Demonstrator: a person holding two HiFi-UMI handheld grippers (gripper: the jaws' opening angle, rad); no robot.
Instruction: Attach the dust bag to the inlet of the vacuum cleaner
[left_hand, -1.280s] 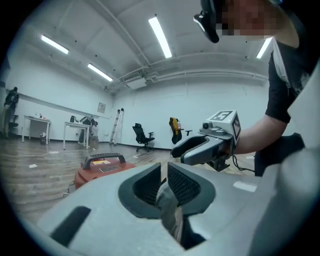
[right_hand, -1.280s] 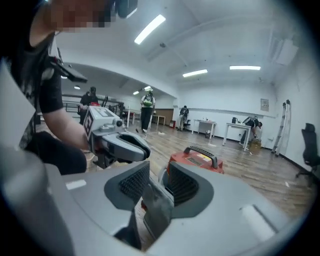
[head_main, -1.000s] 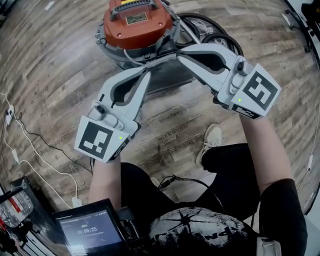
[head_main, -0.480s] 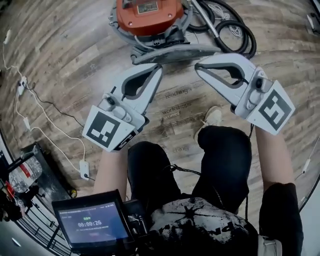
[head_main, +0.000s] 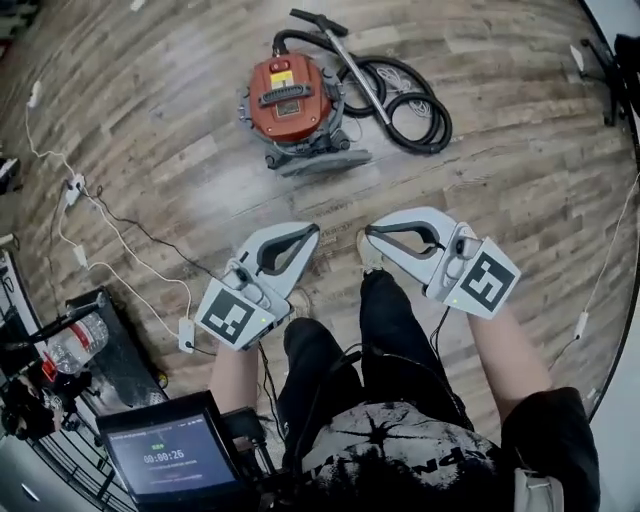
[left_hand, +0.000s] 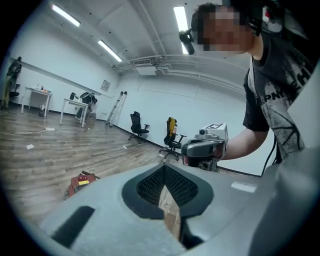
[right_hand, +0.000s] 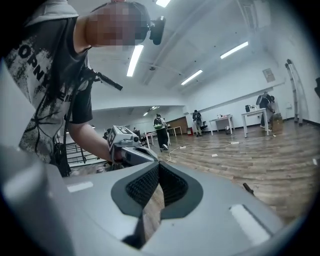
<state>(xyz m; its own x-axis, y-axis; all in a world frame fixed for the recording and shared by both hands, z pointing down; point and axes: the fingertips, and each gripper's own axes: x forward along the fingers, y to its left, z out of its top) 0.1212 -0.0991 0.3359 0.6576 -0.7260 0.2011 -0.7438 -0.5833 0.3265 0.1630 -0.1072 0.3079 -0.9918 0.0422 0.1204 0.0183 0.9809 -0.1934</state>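
The orange vacuum cleaner (head_main: 290, 105) stands on the wood floor at the top of the head view, its black hose (head_main: 405, 95) coiled to its right. It also shows small at the lower left of the left gripper view, as the vacuum cleaner (left_hand: 80, 182). No dust bag shows in any view. My left gripper (head_main: 314, 231) and right gripper (head_main: 369, 232) are held side by side in front of the person's body, high above the floor and well short of the vacuum. Both are shut, with nothing between the jaws. Each gripper view looks level across the room, left gripper (left_hand: 165, 169), right gripper (right_hand: 158, 168).
White cables and a power strip (head_main: 75, 185) run along the floor at the left. A tablet (head_main: 170, 460) and a rack with a bottle (head_main: 75, 340) sit at the lower left. Office chairs (left_hand: 136, 127) and distant people (right_hand: 160, 131) stand across the room.
Both grippers have risen away from the vacuum cleaner as the person stood up. The vacuum now looks smaller and farther off, and the grippers have drawn closer together.
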